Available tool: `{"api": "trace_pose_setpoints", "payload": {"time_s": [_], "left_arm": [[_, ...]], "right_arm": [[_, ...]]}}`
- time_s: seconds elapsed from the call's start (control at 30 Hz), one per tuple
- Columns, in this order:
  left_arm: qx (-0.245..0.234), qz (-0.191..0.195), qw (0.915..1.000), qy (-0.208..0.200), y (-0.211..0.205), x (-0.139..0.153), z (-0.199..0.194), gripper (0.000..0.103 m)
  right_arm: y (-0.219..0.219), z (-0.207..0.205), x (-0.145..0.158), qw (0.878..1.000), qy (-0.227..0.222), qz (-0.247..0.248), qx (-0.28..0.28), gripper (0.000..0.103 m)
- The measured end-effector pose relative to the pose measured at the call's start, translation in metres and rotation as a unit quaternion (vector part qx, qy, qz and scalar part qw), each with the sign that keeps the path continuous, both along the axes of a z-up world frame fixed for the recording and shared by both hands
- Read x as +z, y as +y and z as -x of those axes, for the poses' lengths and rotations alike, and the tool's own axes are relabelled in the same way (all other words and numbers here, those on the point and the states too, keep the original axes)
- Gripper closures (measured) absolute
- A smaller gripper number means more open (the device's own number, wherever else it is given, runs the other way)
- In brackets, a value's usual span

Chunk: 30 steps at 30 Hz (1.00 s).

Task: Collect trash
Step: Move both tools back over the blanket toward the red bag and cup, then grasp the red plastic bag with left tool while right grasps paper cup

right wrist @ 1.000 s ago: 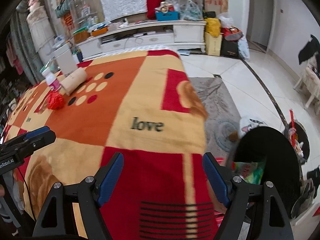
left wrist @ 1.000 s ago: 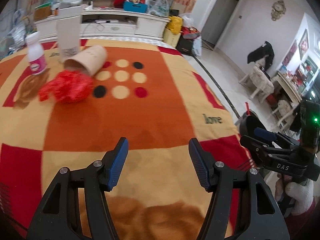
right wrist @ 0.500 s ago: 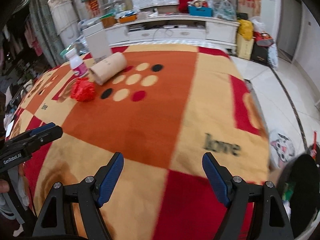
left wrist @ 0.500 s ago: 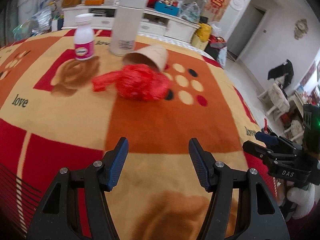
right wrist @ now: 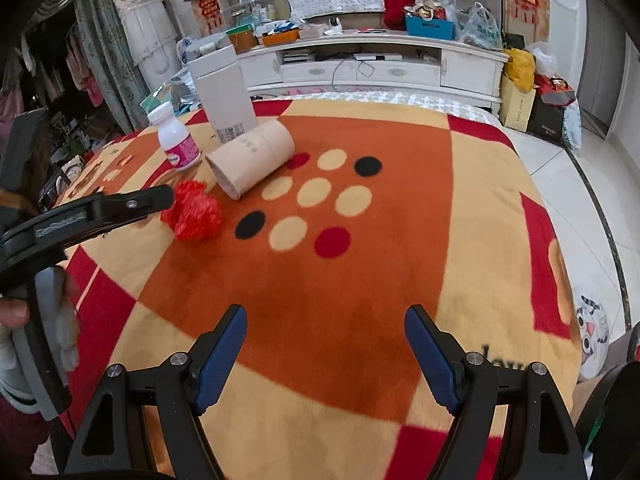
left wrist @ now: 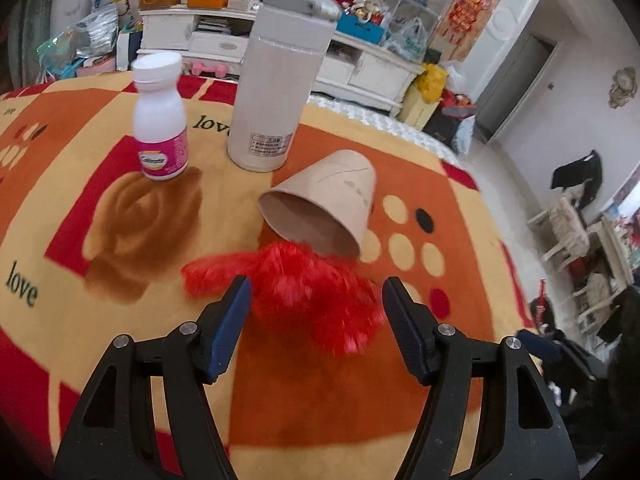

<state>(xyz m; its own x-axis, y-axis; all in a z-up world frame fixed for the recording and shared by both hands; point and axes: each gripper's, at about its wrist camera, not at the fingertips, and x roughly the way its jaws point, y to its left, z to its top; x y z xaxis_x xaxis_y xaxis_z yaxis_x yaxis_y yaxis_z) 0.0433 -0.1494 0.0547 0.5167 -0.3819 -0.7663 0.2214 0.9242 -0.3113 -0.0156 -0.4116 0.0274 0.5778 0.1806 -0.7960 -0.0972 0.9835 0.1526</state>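
Trash first: the red crumpled wad (left wrist: pixel 316 300) lies on the patterned blanket (left wrist: pixel 320 392), just in front of the mouth of the tipped paper cup (left wrist: pixel 324 204), which I take as my landmark. Behind the cup stands the tall white canister (left wrist: pixel 276 96), and left of that the small white bottle with the pink label (left wrist: pixel 161 120); both are upright.

My left gripper (left wrist: pixel 316 316) has its jaws spread to either side of the wad. They have just been opening a little wider, and the wad sits between them, but I see no pad pressing on it, so nothing is grasped yet. My right gripper (right wrist: pixel 326 354) is released and empty, hanging over bare blanket well to the near side of the cup.

By my reckoning the job has barely begun on this surface: the wad and the cup both look like rubbish and both remain uncollected. Whether the bottle and canister count as trash I cannot tell. Next I would bring the left jaws down around the wad and clench.
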Motion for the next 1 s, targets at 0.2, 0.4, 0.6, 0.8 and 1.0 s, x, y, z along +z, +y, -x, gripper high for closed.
{"api": "trace_pose_setpoints", "payload": {"time_s": [0.2, 0.4, 0.6, 0.8, 1.0], "left_arm": [[0.007, -0.024, 0.9995, 0.021, 0.001, -0.028, -0.015, 0.055], [0.005, -0.02, 0.9997, 0.011, 0.031, -0.019, -0.01, 0.065], [0.03, -0.014, 0.9995, -0.002, 0.066, -0.004, -0.008, 0.065], [0.023, -0.022, 0.9994, -0.014, 0.08, -0.003, 0.001, 0.065], [0.016, -0.022, 0.9996, -0.01, 0.085, -0.008, 0.006, 0.065]], "right_arm": [[-0.001, -0.031, 0.006, 1.0, 0.004, -0.027, -0.006, 0.024], [0.021, -0.077, 0.013, 0.998, 0.008, -0.066, -0.001, 0.021], [0.048, -0.132, 0.001, 0.992, 0.038, -0.115, -0.02, 0.02], [0.067, -0.178, -0.017, 0.985, 0.068, -0.146, -0.057, 0.02], [0.076, -0.194, -0.036, 0.979, 0.08, -0.175, -0.064, 0.022]]}}
